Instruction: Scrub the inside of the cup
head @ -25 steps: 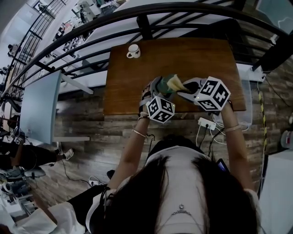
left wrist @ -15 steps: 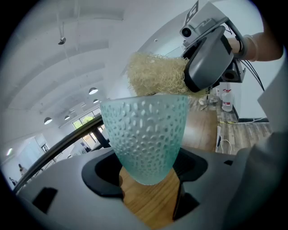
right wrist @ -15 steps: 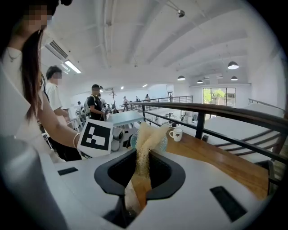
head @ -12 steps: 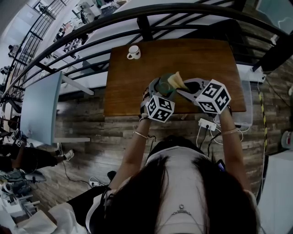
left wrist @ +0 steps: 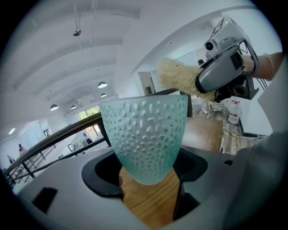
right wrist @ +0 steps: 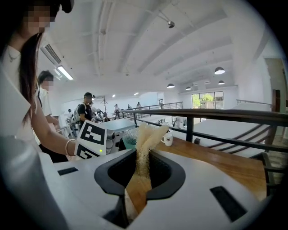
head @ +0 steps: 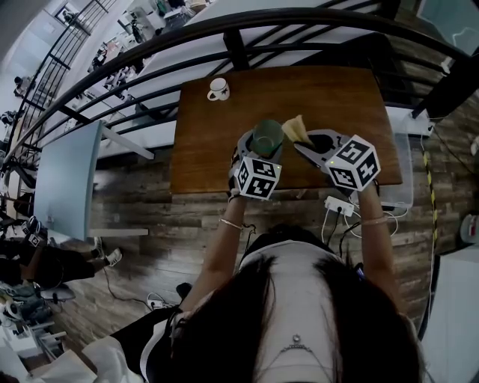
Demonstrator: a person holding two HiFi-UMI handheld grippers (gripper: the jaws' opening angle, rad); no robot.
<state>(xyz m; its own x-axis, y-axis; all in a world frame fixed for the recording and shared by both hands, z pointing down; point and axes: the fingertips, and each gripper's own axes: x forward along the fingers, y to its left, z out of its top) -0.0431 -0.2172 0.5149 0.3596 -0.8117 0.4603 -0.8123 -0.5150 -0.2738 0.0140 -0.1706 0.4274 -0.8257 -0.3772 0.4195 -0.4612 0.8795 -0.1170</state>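
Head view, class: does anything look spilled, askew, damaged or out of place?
Nothing looks spilled or damaged. The only oddity: the beige fibrous scrubber is beside the rim of the dimpled green glass cup, not inside it. The small white mug stands upright near the far edge of the wooden table.

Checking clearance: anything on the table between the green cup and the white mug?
Nothing: head view shows bare tabletop between green cup and white mug.

1. A white mug [head: 218, 88] stands upright at the far left corner of the wooden tabletop [head: 329, 97] before me.
2. A black railing [head: 314, 16] runs beyond the tabletop.
3. A white power strip [head: 338, 205] lies on the plank floor [head: 150, 247] near my side of the tabletop.
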